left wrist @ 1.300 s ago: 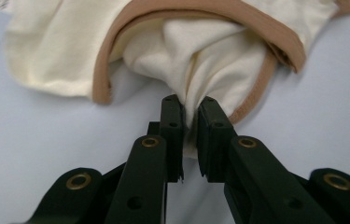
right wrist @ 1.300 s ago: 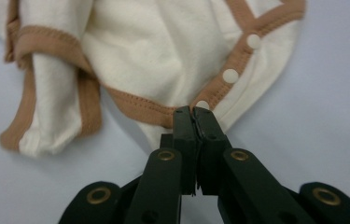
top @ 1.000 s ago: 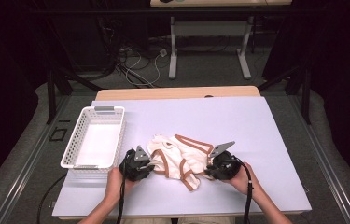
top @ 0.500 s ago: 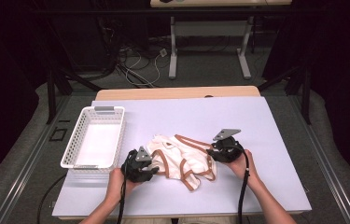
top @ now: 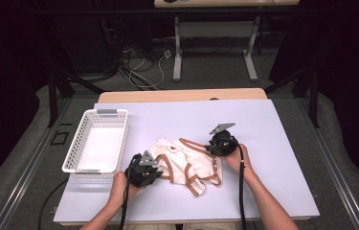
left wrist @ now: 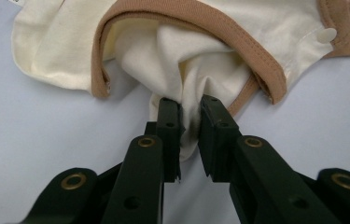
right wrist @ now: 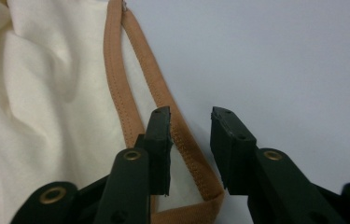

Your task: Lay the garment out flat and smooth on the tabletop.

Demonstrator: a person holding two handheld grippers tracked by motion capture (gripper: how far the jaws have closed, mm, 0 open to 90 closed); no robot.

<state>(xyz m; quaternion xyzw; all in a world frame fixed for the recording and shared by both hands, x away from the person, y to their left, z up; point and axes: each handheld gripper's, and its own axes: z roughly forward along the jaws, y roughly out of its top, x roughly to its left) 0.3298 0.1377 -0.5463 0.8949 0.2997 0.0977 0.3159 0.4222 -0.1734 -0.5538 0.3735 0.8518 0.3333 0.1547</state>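
Each hand holds a black gripper. The left gripper (top: 144,168) and the right gripper (top: 221,143) each carry a grey three-cornered plate on top and trail a black cable back along the forearm. The forearms are bare, no sleeves showing. Up close, the fingers (left wrist: 169,122) are matt black blocks on black link arms, pinned with brass-coloured rivets and small dark screw holes.

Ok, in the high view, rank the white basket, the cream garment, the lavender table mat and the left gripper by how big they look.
1. lavender table mat
2. white basket and cream garment: they look about alike, so no ranking; the garment is crumpled.
3. left gripper, shut on the garment's fabric, smallest.
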